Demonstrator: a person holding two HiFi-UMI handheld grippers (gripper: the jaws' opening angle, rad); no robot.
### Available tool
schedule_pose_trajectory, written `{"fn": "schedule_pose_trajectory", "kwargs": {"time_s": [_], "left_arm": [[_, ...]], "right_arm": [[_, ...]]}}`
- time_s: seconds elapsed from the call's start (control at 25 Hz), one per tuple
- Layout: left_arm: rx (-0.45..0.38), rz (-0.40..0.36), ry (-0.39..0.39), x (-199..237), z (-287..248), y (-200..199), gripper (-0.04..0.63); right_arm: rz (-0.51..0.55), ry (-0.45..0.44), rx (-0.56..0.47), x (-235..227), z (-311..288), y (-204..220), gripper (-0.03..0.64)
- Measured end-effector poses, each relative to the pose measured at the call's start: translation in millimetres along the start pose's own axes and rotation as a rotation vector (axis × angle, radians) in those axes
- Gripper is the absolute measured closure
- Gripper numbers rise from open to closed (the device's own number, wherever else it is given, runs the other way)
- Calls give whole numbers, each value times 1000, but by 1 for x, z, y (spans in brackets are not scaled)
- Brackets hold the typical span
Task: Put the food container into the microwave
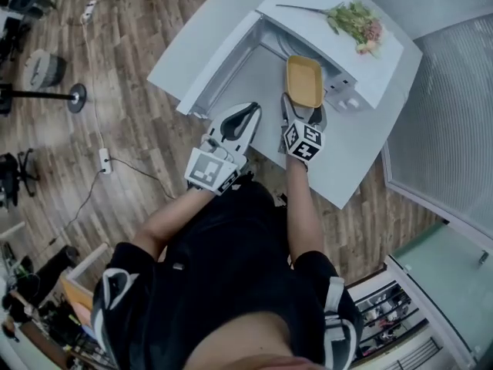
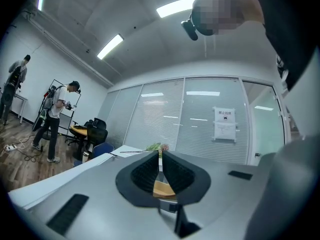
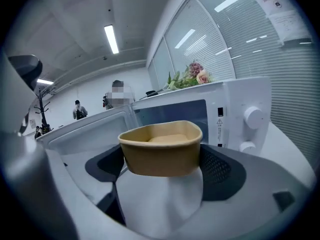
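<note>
A tan food container (image 1: 304,79) with an open top hangs in front of the white microwave (image 1: 331,41), level with its open cavity. My right gripper (image 1: 303,108) is shut on the container's near end; in the right gripper view the container (image 3: 161,146) fills the space between the dark pads (image 3: 220,170). The microwave door (image 1: 219,64) stands swung open to the left. My left gripper (image 1: 237,120) hovers beside the right one, near the open door, its jaws pressed together on nothing (image 2: 160,165).
A flower bunch (image 1: 356,23) lies on top of the microwave. Two control knobs (image 3: 252,117) sit on its right front. The microwave stands on a white table (image 1: 350,156). A round-based stand (image 1: 46,92) and a cable are on the wood floor. People (image 2: 55,116) stand far left.
</note>
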State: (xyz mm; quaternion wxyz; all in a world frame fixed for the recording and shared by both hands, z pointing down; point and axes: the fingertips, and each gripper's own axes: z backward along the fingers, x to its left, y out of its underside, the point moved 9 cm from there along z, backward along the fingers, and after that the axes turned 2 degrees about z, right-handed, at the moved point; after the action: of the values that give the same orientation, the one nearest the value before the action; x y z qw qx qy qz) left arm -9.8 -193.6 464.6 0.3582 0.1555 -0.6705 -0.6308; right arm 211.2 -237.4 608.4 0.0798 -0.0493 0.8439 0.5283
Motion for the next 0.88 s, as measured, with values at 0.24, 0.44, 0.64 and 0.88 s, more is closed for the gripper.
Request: {"fn": "schedule_pose_trajectory", "kwargs": {"time_s": [0.24, 0.44, 0.64, 0.88], "left_arm": [[34, 18, 1, 30, -29, 16, 555], [37, 26, -8, 45, -45, 26, 555], [63, 48, -20, 57, -52, 36, 555], [79, 60, -36, 67, -53, 38, 555]], "right_arm": [[28, 43, 14, -8, -79, 0, 132], [40, 83, 50, -24, -127, -2, 132], [49, 111, 86, -34, -159, 1, 132], [66, 117, 123, -41, -188, 5, 132]]}}
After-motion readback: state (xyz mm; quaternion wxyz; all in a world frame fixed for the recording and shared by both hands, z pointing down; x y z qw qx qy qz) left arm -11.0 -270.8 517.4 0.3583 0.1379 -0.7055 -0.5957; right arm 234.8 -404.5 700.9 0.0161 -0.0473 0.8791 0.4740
